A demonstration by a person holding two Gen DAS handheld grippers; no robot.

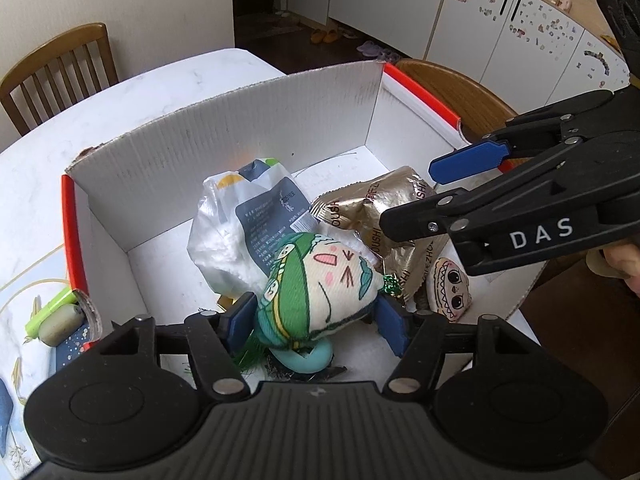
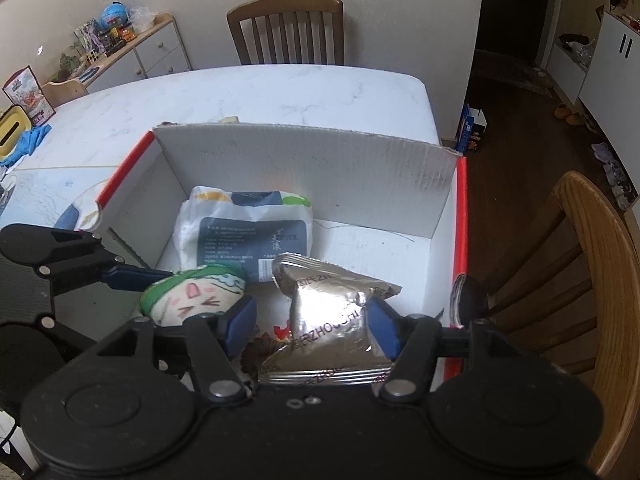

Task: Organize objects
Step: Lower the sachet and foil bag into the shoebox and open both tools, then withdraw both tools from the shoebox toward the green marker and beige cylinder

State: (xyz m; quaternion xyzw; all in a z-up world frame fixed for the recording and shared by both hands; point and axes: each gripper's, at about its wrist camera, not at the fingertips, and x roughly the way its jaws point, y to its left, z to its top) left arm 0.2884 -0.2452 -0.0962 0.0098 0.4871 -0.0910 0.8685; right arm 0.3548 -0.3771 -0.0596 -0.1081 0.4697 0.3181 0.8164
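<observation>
The green plush doll (image 1: 320, 284) is pinched between the left tongs (image 1: 318, 320) just above the floor of the white cardboard box (image 1: 224, 128), near side, probably about to be dropped in with the rest. Right next to it the right tongs (image 2: 310, 326) are wide open around the gold snack bag (image 2: 332, 312), not squeezing it, with a white wipes pack (image 2: 244, 236) further back. The box sits on the marble tabletop (image 2: 280, 88).

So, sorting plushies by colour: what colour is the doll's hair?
Green hair, on a cream face; clearest in the left wrist view.
</observation>
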